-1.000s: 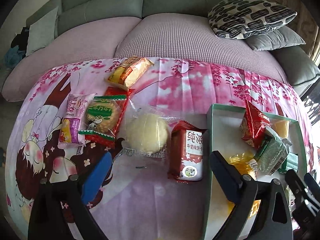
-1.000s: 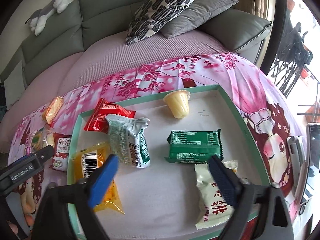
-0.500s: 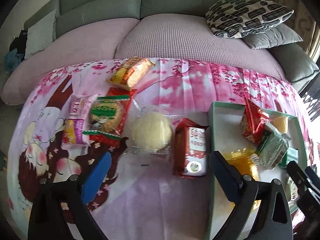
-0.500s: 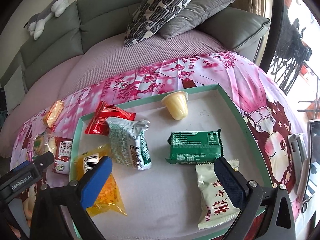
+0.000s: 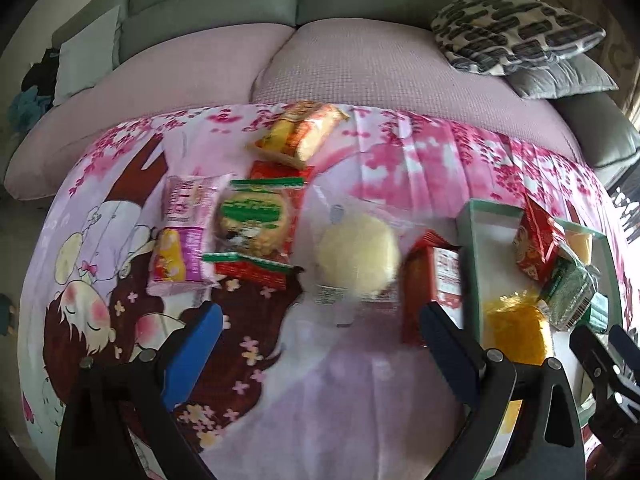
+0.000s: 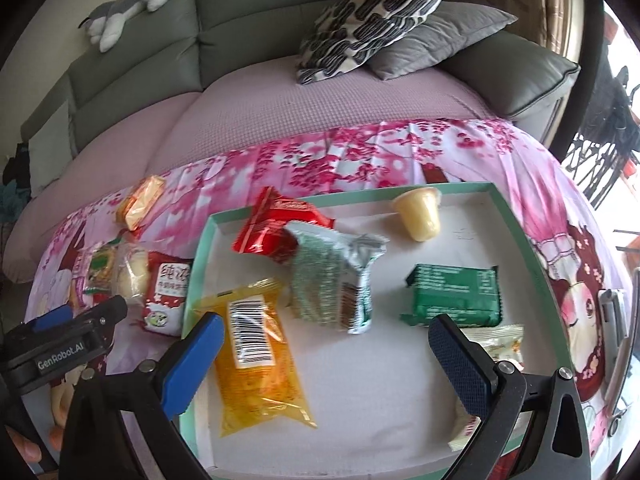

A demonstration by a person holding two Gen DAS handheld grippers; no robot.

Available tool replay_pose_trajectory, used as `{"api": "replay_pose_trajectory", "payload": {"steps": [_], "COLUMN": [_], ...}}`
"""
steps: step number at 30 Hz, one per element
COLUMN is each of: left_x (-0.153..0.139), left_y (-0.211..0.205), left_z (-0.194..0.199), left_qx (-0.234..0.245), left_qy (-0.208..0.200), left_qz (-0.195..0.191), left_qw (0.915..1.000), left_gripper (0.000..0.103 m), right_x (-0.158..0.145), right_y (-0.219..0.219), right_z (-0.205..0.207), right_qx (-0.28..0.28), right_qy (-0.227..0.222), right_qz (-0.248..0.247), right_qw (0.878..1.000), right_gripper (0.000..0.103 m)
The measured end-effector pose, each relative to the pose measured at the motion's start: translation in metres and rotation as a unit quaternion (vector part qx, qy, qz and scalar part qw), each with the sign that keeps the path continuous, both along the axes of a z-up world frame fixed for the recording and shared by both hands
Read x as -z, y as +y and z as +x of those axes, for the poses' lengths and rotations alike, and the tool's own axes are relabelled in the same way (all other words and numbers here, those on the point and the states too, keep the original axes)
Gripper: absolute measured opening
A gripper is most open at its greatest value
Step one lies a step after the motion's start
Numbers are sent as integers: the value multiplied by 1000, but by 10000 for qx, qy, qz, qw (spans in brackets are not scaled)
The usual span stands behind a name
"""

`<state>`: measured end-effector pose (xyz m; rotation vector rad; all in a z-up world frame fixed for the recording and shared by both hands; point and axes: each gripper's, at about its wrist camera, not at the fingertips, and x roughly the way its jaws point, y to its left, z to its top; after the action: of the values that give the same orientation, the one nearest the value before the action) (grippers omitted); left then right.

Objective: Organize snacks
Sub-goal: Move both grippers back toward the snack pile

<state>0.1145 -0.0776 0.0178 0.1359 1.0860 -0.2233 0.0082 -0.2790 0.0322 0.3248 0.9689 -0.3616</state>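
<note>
A green-rimmed tray (image 6: pixel 520 236) (image 5: pixel 468 220) holds a yellow pack (image 6: pixel 256 352), a red pack (image 6: pixel 276 228), a green-silver pack (image 6: pixel 332 276), a dark green pack (image 6: pixel 456 292), a jelly cup (image 6: pixel 418 214) and a pale pack (image 6: pixel 496 344). Left of the tray lie a red milk pack (image 5: pixel 434 280), a round bun (image 5: pixel 358 256), a green-red biscuit pack (image 5: pixel 256 224), a purple pack (image 5: pixel 180 236) and an orange pack (image 5: pixel 300 132). My left gripper (image 5: pixel 320 344) is open and empty in front of the bun. My right gripper (image 6: pixel 324 356) is open and empty above the tray's near part.
Everything lies on a pink flowered cloth (image 5: pixel 400 160) over a low surface in front of a grey sofa (image 6: pixel 240 8) with cushions (image 6: pixel 372 12). The left gripper's body (image 6: pixel 60 348) shows at the left of the right wrist view. A phone-like object (image 6: pixel 614 328) lies right of the tray.
The left gripper has drawn nearer to the bun and the loose snacks. The right gripper has shifted left over the tray, towards the yellow pack. Both stay open.
</note>
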Motion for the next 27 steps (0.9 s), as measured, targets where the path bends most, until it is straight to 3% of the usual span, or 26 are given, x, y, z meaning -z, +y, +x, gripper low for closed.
{"api": "replay_pose_trajectory", "payload": {"steps": [5, 16, 27], "left_x": [-4, -1, -3], "left_y": [31, 100, 116], "left_z": [11, 36, 64], "left_qx": [-305, -1060, -1119], "left_qy": [3, 253, 155], "left_qz": [-12, -503, -580], "left_qw": [9995, 9928, 9919], "left_gripper": [99, 99, 99], "right_x": [-1, -3, -3], "right_y": [14, 48, 70], "right_z": [7, 23, 40], "right_qx": [-134, -514, -728], "right_qy": [-10, -72, -87], "right_qz": [-75, -193, -192], "right_qw": [9999, 9985, 9971], "right_gripper": [103, 103, 103]}}
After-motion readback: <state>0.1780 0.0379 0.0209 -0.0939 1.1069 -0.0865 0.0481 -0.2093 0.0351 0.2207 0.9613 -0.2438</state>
